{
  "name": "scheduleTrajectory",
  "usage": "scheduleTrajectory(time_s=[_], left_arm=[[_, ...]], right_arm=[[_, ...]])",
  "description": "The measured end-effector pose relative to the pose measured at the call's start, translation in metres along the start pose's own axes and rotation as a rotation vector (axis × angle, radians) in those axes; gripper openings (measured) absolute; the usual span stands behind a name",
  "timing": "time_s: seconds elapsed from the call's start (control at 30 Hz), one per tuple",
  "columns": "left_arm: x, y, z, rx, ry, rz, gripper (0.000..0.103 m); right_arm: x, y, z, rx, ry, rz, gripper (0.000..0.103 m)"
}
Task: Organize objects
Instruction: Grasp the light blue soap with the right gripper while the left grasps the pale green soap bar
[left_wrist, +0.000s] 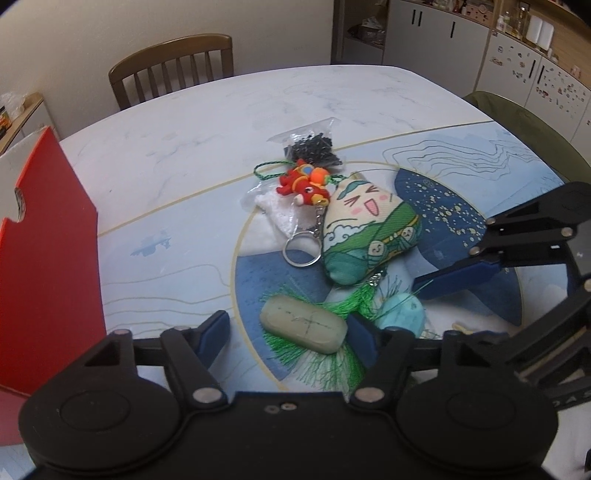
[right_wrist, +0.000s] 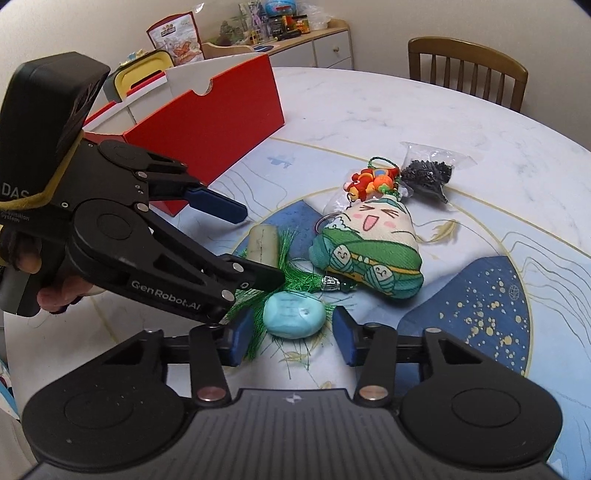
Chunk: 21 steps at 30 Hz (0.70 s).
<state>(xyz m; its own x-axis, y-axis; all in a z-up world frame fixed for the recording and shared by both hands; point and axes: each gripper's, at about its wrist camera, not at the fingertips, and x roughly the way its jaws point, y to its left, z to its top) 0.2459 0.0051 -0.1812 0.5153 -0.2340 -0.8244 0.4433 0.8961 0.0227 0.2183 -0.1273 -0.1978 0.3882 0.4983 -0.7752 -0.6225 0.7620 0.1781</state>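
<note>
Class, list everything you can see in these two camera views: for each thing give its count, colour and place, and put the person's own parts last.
Pale green bar: one, on the table between the left gripper's open fingers.
Light blue bar: one, between the right gripper's open fingers.
Plush charm: one, cream and green with a green tassel, mid-table.
Red keychain figure: one, red and orange, beyond the plush.
Bag of black pieces: one, clear, farthest back.
Bag of white bits: one, clear, under the keychain.
Red box: one, at the table's edge.
Table: one, marbled white and blue.
Wooden chair: one, brown, behind the table.
Left gripper: black, blue pads.
Right gripper: black, blue pads.
</note>
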Motion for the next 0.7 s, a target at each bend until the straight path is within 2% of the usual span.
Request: scheduleTrajectory(time_s=[0.13,0.2,0.27,0.47,0.7], left_arm=[[0.0,-0.004,0.0,0.025,-0.008,0.003,0.06],[0.0,-0.005,0.001,0.033,-0.01,-0.003,0.053],[0.0,-0.006,0.002,0.037,-0.01,-0.008,0.051],[0.0,-0.003,0.003,0.014,-0.002,-0.011,0.051],[-0.01,0.007,0.003,-0.057,0.001,-0.02,0.051]], right_arm=[[0.002,0.003,0.001,-0.018,0.0,-0.018,0.045],[0.003,0.003,0.002,-0.02,-0.001,-0.026,0.039],[0.004,0.004,0.002,-0.025,0.0,-0.031,0.038],[-0.001,0.006,0.001,-0.021,-0.007,-0.04,0.038],[-0.025,0.007,-0.004,0.006,-0.03,-0.034,0.038]])
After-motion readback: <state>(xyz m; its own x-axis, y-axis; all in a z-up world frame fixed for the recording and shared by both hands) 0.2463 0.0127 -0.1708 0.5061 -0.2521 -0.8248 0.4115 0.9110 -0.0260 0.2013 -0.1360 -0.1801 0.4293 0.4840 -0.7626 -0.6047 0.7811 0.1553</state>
